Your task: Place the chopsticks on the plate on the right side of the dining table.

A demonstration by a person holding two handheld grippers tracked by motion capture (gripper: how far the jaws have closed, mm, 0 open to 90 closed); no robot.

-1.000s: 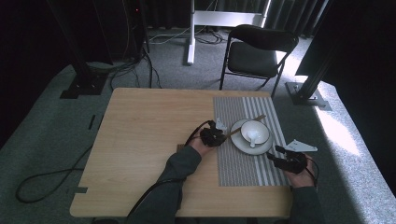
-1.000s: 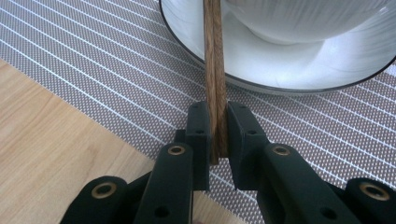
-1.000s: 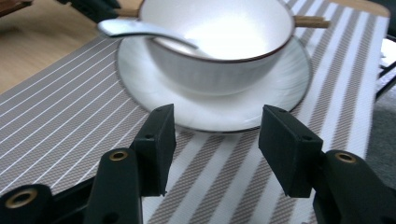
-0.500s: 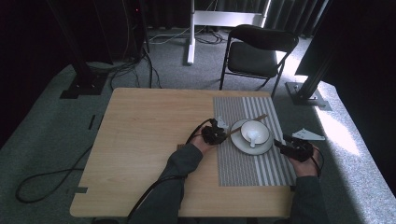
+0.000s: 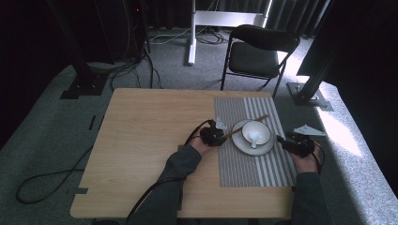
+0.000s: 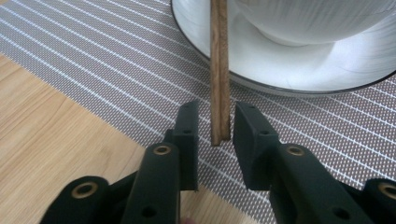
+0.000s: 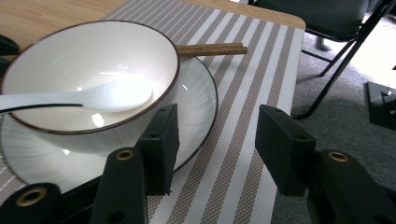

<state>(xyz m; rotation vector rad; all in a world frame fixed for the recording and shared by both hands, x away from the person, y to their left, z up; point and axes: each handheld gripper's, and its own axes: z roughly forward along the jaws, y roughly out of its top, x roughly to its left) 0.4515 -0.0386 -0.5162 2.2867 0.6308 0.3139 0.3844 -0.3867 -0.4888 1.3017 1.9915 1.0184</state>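
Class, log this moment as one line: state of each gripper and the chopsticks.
left gripper: jaws have just been opening, chopsticks between, ungripped | chopsticks: across plate rim | right gripper: jaws apart, empty, beside plate

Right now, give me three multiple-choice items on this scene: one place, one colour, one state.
1. Where is the white spoon? A in the bowl; B on the floor; C on the chair seat.
2. The bowl is: A blue; B white with a dark rim; C black.
3. The left gripper and the chopsticks: A clamped tight; B jaws apart, stick ends between them; C far apart from each other.

A: the spoon's scoop rests inside the bowl.
B: white walls, dark brown edge.
B: the jaws have just been opening, and gaps show beside the chopsticks.
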